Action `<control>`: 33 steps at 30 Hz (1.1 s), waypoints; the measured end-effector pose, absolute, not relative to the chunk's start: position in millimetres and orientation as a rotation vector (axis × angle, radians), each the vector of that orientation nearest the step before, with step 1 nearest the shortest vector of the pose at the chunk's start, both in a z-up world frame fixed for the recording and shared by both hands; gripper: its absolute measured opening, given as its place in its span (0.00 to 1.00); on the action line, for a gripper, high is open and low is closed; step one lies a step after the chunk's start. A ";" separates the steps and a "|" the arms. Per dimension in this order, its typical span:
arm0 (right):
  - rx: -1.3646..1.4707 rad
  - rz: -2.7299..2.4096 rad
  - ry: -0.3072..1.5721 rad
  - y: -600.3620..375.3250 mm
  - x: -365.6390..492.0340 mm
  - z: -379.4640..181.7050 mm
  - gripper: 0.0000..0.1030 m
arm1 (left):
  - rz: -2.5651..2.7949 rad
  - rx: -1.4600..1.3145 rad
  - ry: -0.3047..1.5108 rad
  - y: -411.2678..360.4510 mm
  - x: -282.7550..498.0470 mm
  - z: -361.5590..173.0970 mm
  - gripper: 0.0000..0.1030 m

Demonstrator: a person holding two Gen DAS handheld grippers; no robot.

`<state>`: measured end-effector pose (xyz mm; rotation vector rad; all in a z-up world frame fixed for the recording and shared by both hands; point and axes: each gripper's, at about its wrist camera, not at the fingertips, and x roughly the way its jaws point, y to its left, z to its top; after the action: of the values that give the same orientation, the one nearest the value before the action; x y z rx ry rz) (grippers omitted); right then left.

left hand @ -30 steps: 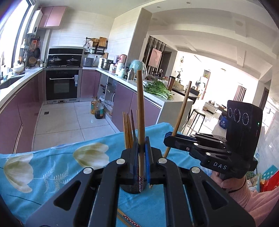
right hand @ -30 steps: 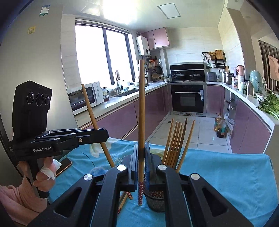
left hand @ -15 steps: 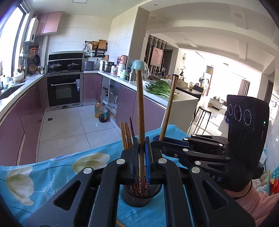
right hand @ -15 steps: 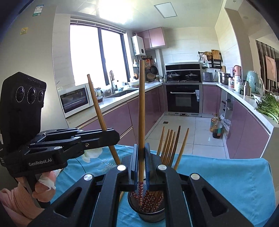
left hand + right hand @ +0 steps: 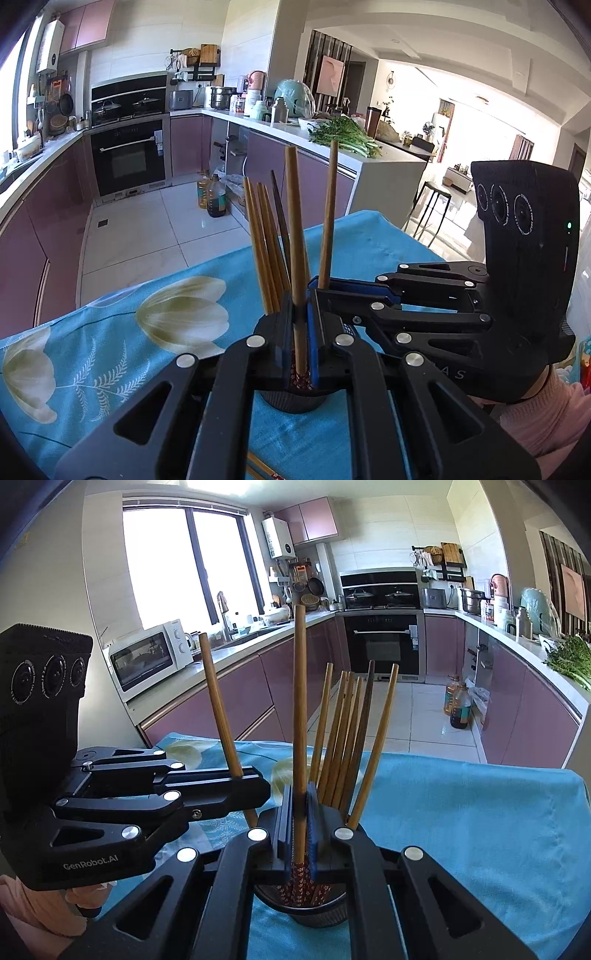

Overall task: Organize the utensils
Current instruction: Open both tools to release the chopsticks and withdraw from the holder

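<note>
Both chopsticks (image 5: 300, 716) lower now, tips hidden inside holder (image 5: 317, 915).

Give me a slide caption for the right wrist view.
Right gripper lowers a wooden chopstick into the dark round holder; left gripper brings another alongside.

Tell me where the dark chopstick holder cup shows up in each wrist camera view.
Left wrist view: the chopstick holder cup sits bottom centre, mostly hidden under the left gripper.
Right wrist view: the cup sits bottom centre, under the right gripper.
Shared landmark: the black oven.
</note>
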<state>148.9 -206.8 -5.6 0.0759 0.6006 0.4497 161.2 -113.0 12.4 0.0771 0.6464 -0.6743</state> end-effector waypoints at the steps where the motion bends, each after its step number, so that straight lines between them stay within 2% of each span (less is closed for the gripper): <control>1: 0.079 0.447 0.608 -206.9 150.6 -7.7 0.06 | -0.675 0.078 0.653 -114.1 162.3 11.1 0.08; 10: 0.125 0.428 0.628 -215.1 155.2 -14.5 0.08 | -0.646 0.063 0.707 -120.4 176.5 -6.9 0.08; 13: 0.127 0.430 0.624 -216.4 152.8 -14.0 0.10 | -0.644 0.046 0.712 -116.8 177.1 -11.2 0.11; 15: 0.127 0.434 0.620 -217.9 151.5 -13.5 0.12 | -0.635 0.039 0.702 -113.2 174.2 -11.8 0.15; 17: 0.129 0.440 0.615 -218.0 148.1 -13.0 0.15 | -0.622 0.034 0.682 -106.7 168.7 -10.9 0.25; 19: 0.133 0.451 0.602 -218.8 143.1 -12.1 0.26 | -0.604 0.032 0.649 -99.3 159.3 -8.5 0.29; 21: 0.130 0.469 0.587 -217.8 134.9 -10.1 0.29 | -0.581 0.042 0.613 -93.5 148.4 -5.7 0.32; 23: 0.127 0.497 0.571 -215.7 122.9 -8.0 0.31 | -0.550 0.053 0.572 -82.7 135.2 -4.0 0.43; 27: 0.108 0.564 0.554 -207.3 99.0 -7.6 0.39 | -0.500 0.054 0.529 -58.1 110.9 -6.5 0.52; 28: 0.102 0.581 0.557 -204.1 93.9 -9.3 0.41 | -0.483 0.051 0.526 -52.4 106.8 -7.9 0.57; 33: 0.078 0.631 0.635 -183.2 79.5 -35.0 0.45 | -0.421 0.029 0.579 -23.0 92.0 -29.5 0.61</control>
<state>79.5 -183.2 -35.0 0.0785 0.6355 0.6313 92.0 -23.0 -29.5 0.0293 0.5791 -0.4209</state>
